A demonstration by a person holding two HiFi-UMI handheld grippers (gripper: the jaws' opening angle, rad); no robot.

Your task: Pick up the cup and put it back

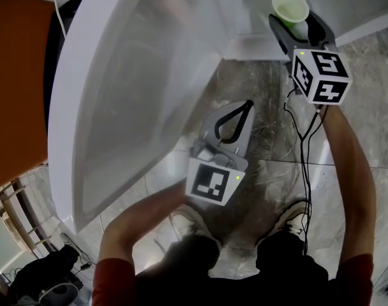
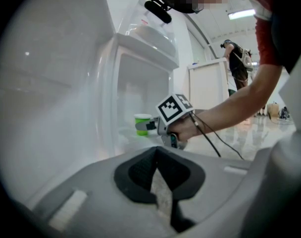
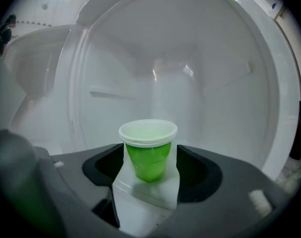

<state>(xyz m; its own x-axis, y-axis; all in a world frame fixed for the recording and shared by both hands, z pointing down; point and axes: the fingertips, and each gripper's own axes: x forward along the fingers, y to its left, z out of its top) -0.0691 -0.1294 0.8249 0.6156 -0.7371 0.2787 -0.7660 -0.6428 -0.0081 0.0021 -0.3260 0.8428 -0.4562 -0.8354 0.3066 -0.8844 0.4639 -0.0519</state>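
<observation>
We are holding the right gripper (image 1: 299,25) at the far side, inside the open refrigerator (image 3: 200,73). Its jaws are standing wide apart on either side of the green cup (image 3: 148,152) and are not gripping it (a sliver of space is showing beside the cup's body). The cup is sitting upright on the white shelf (image 3: 143,207). Nearer us, the left gripper (image 1: 247,106) is hanging over the marble floor (image 1: 270,152), just right of the open door (image 1: 117,107), its jaws meeting at the tips and holding nothing.
</observation>
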